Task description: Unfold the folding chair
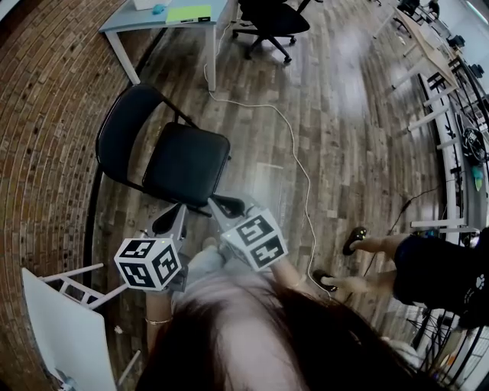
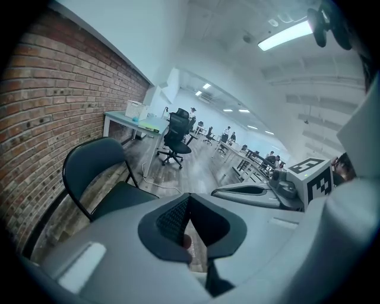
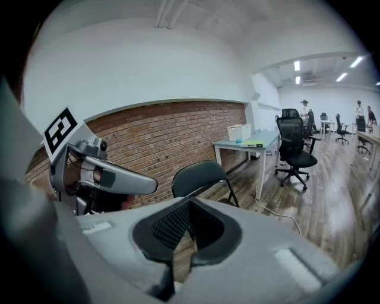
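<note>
A black folding chair (image 1: 177,156) stands unfolded on the wooden floor beside the brick wall, seat flat and backrest (image 1: 126,130) upright. The same chair (image 2: 98,178) lies ahead at left in the left gripper view, and in the right gripper view the chair (image 3: 199,178) rises just beyond the jaws. My left gripper (image 1: 168,221) hangs shut and empty near the seat's front edge, apart from it. My right gripper (image 1: 229,205) is shut too, holding nothing, its tip close to the seat's front right corner. The right gripper's body (image 2: 261,193) shows in the left gripper view.
A grey desk (image 1: 164,19) and a black office chair (image 1: 269,21) stand farther off. A white cable (image 1: 294,153) runs across the floor right of the chair. A white frame (image 1: 69,321) leans at lower left. A person's legs (image 1: 374,252) are at right.
</note>
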